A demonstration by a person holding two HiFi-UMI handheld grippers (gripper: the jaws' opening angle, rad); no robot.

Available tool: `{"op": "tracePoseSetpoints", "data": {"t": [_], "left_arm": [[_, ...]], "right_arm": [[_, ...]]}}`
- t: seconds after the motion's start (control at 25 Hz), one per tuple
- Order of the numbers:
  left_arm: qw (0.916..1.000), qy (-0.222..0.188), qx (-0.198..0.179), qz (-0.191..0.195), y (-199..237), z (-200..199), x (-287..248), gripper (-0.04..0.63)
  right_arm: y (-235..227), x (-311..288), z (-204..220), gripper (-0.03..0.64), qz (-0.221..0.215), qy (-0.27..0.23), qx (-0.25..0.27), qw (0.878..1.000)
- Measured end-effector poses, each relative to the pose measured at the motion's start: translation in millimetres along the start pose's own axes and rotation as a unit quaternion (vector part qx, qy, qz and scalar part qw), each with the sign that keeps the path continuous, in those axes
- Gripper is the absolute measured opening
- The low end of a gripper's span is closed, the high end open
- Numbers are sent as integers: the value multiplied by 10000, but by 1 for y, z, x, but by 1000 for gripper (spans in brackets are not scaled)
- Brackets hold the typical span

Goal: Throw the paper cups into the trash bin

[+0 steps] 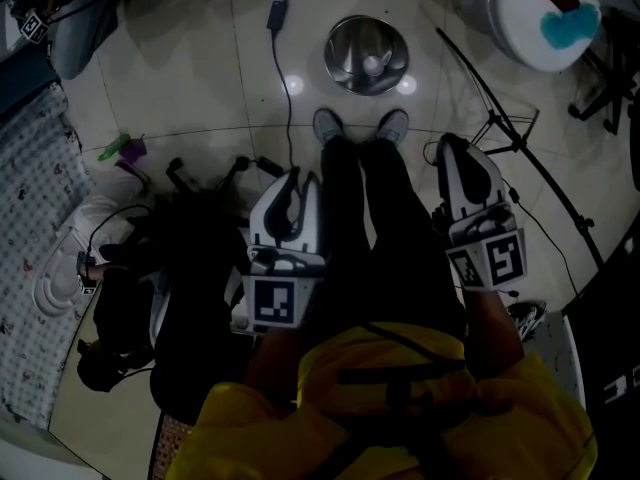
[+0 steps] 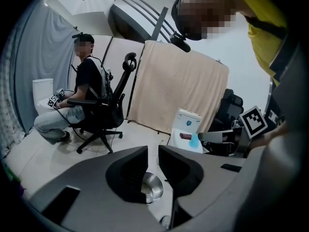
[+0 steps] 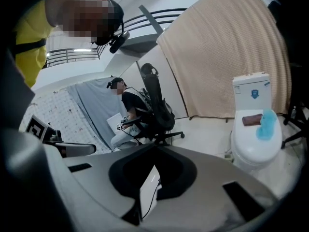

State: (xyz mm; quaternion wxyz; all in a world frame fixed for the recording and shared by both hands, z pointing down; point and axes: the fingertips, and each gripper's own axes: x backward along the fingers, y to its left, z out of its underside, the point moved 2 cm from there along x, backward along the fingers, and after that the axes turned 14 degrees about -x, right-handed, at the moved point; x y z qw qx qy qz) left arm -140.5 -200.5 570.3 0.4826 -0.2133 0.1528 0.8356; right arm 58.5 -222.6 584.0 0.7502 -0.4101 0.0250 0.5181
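A round metal trash bin (image 1: 366, 56) stands on the tiled floor just beyond the person's shoes. Something small and white (image 1: 373, 65) lies inside it; the picture is too dim to tell what. My left gripper (image 1: 292, 178) hangs beside the left leg, shut with nothing between its jaws. In the left gripper view the bin (image 2: 153, 188) shows low down through the narrow slit between the jaws (image 2: 153, 161). My right gripper (image 1: 455, 146) hangs by the right leg, and its jaws (image 3: 154, 149) meet at the tips, holding nothing. No paper cup is in either gripper.
A white toilet (image 1: 535, 13) with a blue cloth on its lid stands far right. A black cable (image 1: 283, 68) runs across the floor left of the bin. Dark bags and gear (image 1: 170, 268) lie at the left. A person sits on an office chair (image 2: 96, 110). A stand (image 1: 510, 128) leans at right.
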Motion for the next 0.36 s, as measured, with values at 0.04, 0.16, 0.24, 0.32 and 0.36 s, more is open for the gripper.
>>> {"op": "tracePoseSetpoints", "data": {"t": [0.04, 0.16, 0.24, 0.32, 0.36], "left_arm": [[10000, 16, -15, -7, 0, 1, -1, 67], [9999, 97, -30, 24, -1, 4, -5, 75], [9999, 131, -20, 82, -2, 5, -6, 128], [9998, 148, -25, 109, -2, 7, -7, 129], [9998, 158, -24, 118, -2, 8, -6, 130]], "right_arm": [[-1, -2, 1, 4, -2, 18, 14, 10000], [-5, -6, 2, 5, 20, 88, 132, 9999], [-8, -9, 5, 3, 49, 157, 168, 9997], [-10, -11, 9, 3, 71, 255, 172, 9995], [-11, -12, 12, 3, 79, 306, 174, 9993]]}}
